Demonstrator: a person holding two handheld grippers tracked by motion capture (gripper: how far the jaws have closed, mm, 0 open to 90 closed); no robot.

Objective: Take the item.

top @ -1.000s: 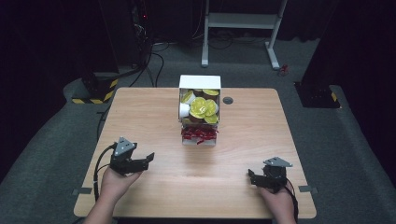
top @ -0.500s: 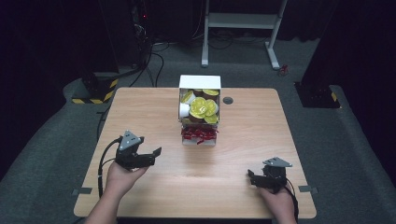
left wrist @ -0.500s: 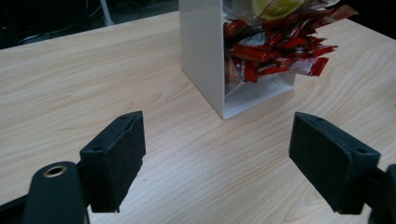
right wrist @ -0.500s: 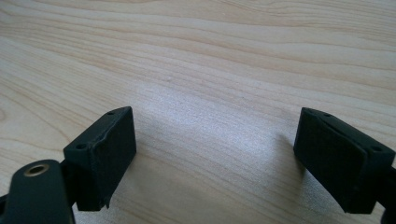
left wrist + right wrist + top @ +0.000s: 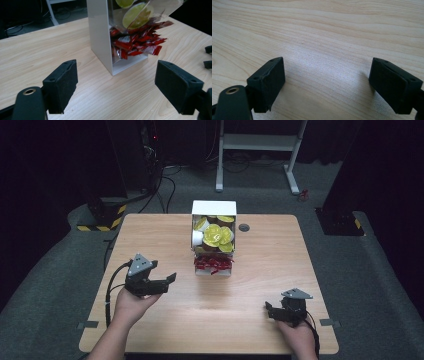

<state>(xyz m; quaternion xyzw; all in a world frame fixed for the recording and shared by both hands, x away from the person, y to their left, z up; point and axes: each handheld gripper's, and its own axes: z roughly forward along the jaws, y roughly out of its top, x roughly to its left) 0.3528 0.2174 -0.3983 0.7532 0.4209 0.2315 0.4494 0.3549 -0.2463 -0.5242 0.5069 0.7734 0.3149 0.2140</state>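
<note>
A white box (image 5: 214,240) stands mid-bench, yellow-lidded cups (image 5: 218,235) in its top and red packets (image 5: 136,43) spilling from its open bottom. The left gripper (image 5: 161,283), fingers spread wide and empty, points at the box's near corner, so a push forward may well knock the box aside or scatter packets. The right gripper (image 5: 274,312) rests well apart on bare bench (image 5: 260,250), fingers likewise spread and empty, with nothing between either gripper and the box.
</note>
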